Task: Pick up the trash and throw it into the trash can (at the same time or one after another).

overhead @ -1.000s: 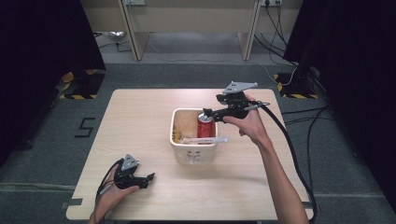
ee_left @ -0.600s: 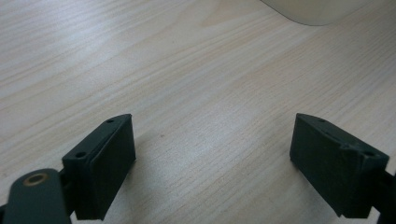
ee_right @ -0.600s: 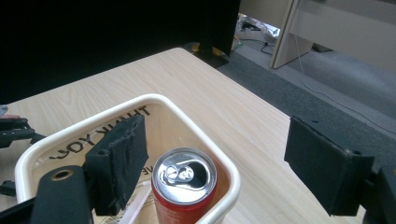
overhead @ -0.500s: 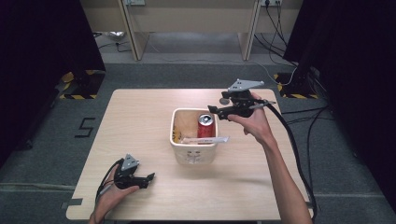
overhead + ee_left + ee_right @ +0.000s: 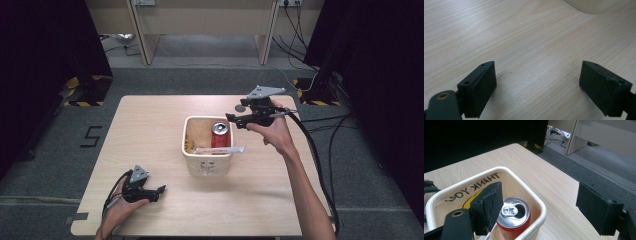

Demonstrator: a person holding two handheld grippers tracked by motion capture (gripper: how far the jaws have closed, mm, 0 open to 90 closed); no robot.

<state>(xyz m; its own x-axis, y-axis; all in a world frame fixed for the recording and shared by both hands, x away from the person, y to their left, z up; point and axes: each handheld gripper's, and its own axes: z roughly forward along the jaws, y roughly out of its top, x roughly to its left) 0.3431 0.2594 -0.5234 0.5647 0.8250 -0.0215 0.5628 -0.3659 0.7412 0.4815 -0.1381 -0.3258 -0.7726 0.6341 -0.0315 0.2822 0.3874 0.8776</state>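
A white square bin (image 5: 207, 162) stands mid-table with "THANK YOU" printed inside it. A red drink can (image 5: 220, 134) stands upright in its right part, silver top up, and a white paper strip (image 5: 222, 150) lies across the bin's front. My right gripper (image 5: 234, 119) hovers at the bin's right rim, open and empty, jaws pointing left. In the right gripper view the can (image 5: 514, 216) sits just past the left jaw of the open gripper (image 5: 539, 207), inside the bin rim (image 5: 537, 206). My left gripper (image 5: 159, 190) rests open near the front-left of the table, over bare wood (image 5: 537, 86).
The bin's corner (image 5: 591, 5) shows ahead of the left gripper. Wooden table (image 5: 150, 130) has free surface all around the bin. A black cable (image 5: 320, 165) trails from the right gripper off the right edge. Desk legs and dark screens stand behind the table.
The right gripper has drawn back to the right, from over the can to just beside the bin's right rim. The can stays in the bin. The left gripper has not moved.
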